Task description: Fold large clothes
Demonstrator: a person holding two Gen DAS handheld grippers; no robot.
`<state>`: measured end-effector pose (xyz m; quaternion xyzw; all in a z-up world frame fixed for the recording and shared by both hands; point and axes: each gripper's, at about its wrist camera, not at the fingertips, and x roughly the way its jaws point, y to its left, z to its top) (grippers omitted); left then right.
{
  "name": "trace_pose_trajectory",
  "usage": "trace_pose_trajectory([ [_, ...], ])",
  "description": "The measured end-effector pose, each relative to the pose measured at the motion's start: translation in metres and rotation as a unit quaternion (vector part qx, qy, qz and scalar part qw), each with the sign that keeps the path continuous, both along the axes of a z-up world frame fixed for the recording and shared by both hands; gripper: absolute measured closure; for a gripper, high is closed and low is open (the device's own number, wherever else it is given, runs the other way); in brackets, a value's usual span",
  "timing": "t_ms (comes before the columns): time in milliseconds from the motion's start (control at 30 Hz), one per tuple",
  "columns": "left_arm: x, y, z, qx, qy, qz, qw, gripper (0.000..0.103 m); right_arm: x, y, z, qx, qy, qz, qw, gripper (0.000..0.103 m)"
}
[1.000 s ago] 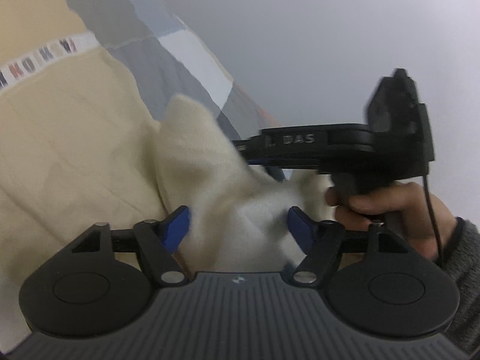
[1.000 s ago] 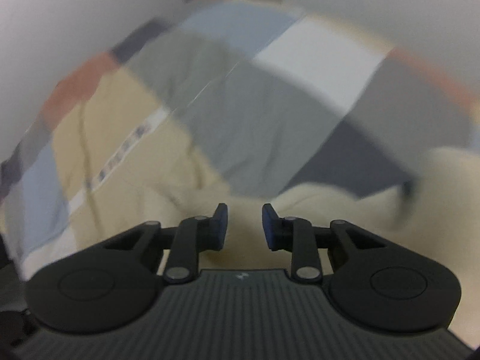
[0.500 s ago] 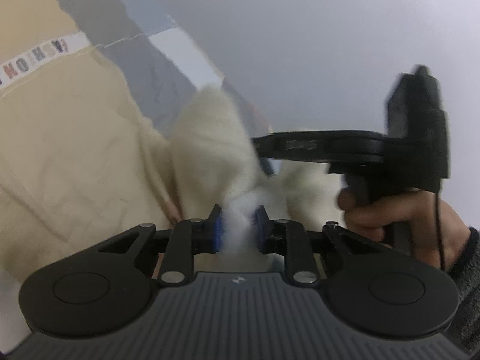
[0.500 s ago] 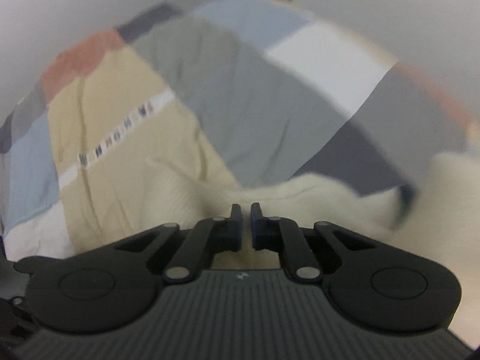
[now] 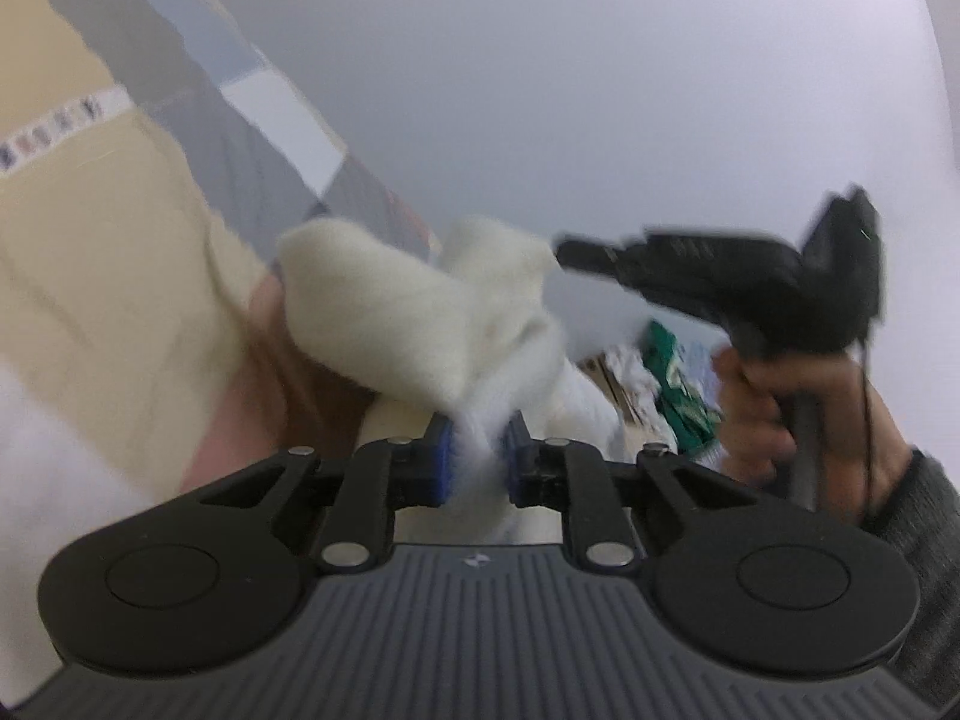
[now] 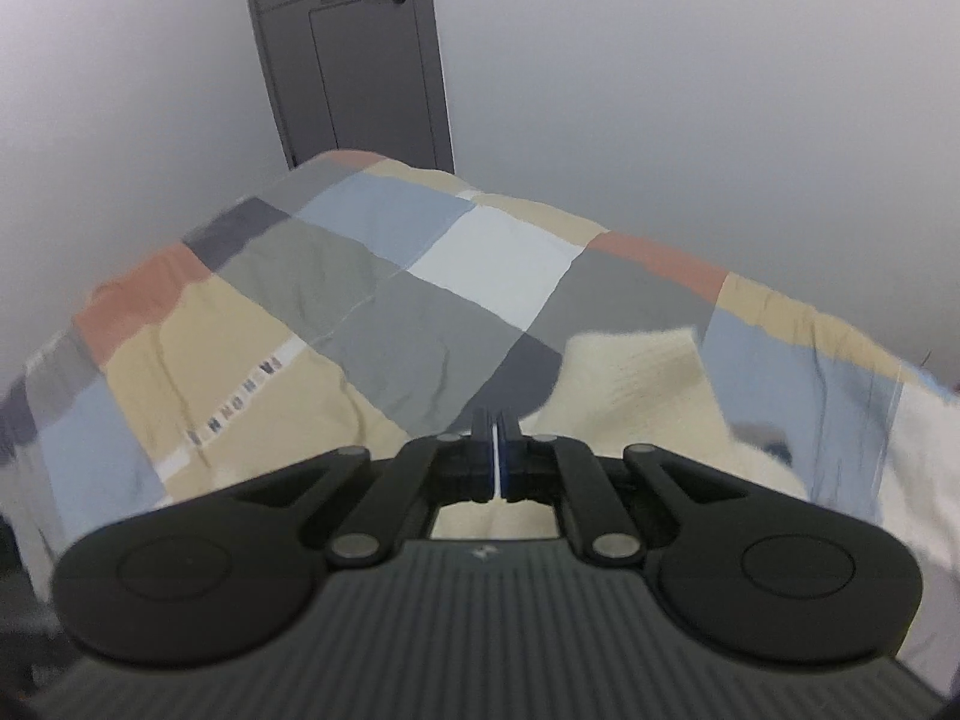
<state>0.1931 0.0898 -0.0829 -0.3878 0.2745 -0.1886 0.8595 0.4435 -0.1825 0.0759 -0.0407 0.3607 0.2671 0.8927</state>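
Observation:
A cream fleece garment [image 5: 384, 312] hangs bunched above the patchwork bed. My left gripper [image 5: 477, 462] is shut on a fold of it, with cloth pinched between the blue pads. My right gripper [image 6: 497, 450] has its jaws nearly touching, with only a thin pale sliver between them; the garment [image 6: 648, 384] lies just right of and below it. In the left wrist view the right gripper [image 5: 708, 276] is held up at the right, its tip at the garment's raised edge. The grip point there is blurred.
The patchwork bedspread [image 6: 384, 306] in grey, blue, beige and rust covers the bed. A grey door [image 6: 354, 54] stands behind the bed. Plain white walls surround it. Green and white clutter [image 5: 666, 372] lies on the floor beyond the bed.
My left gripper closed on the cream garment and lifted it. My right gripper closed from half open to nearly shut and rose, so the door came into view.

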Motion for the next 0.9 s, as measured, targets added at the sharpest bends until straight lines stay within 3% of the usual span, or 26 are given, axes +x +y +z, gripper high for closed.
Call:
trace_pose_trajectory([
  [67,-0.004,-0.002,0.0,-0.001,0.009,-0.019,0.9998,0.085,-0.003,0.007,-0.012,0.013,0.014,0.001,1.0,0.097],
  [133,-0.007,-0.007,0.0,-0.008,0.012,-0.038,0.9992,0.088,-0.004,0.015,-0.025,0.009,0.026,-0.002,1.0,0.089],
  [167,-0.009,-0.009,0.0,-0.007,0.013,-0.041,0.999,0.088,-0.005,0.021,-0.033,0.003,0.028,-0.004,1.0,0.072],
  [200,-0.007,-0.011,0.0,-0.002,0.011,-0.04,0.9991,0.088,-0.005,0.024,-0.039,-0.004,0.03,-0.007,1.0,0.047],
  [267,-0.004,-0.01,-0.003,0.006,0.009,-0.032,0.9994,0.088,-0.007,0.031,-0.049,-0.026,0.02,-0.019,0.999,0.027],
  [333,-0.002,-0.001,-0.007,-0.017,0.013,-0.023,0.9995,0.087,-0.007,0.038,-0.055,-0.071,-0.022,-0.047,0.996,0.027],
  [400,-0.008,0.005,-0.004,-0.011,0.007,-0.001,0.9999,0.085,-0.002,0.045,-0.062,-0.127,-0.071,-0.079,0.986,0.024],
  [433,-0.008,0.01,-0.004,-0.002,0.006,0.014,0.9999,0.083,0.001,0.048,-0.066,-0.156,-0.094,-0.094,0.979,0.022],
  [467,-0.007,0.015,-0.005,-0.002,0.006,0.026,0.9996,0.074,0.005,0.05,-0.071,-0.173,-0.108,-0.104,0.973,0.017],
  [500,-0.005,0.021,-0.006,-0.01,0.008,0.037,0.9992,0.059,0.011,0.05,-0.079,-0.177,-0.109,-0.107,0.972,0.016],
  [567,-0.004,0.034,-0.011,-0.027,0.013,0.066,0.9974,0.044,0.024,0.048,-0.095,-0.166,-0.069,-0.096,0.979,0.016],
  [633,-0.003,0.047,-0.016,-0.036,0.019,0.094,0.9947,0.04,0.034,0.046,-0.115,-0.163,-0.033,-0.091,0.982,0.015],
  [767,0.012,0.064,-0.025,-0.066,0.034,0.113,0.9908,0.038,0.039,0.043,-0.141,-0.167,-0.021,-0.081,0.982,0.017],
  [833,0.02,0.066,-0.03,-0.075,0.039,0.115,0.9898,0.037,0.038,0.041,-0.144,-0.169,-0.025,-0.085,0.982,0.032],
  [900,0.025,0.065,-0.03,-0.083,0.037,0.109,0.9899,0.035,0.034,0.037,-0.139,-0.16,-0.027,-0.09,0.983,0.064],
])
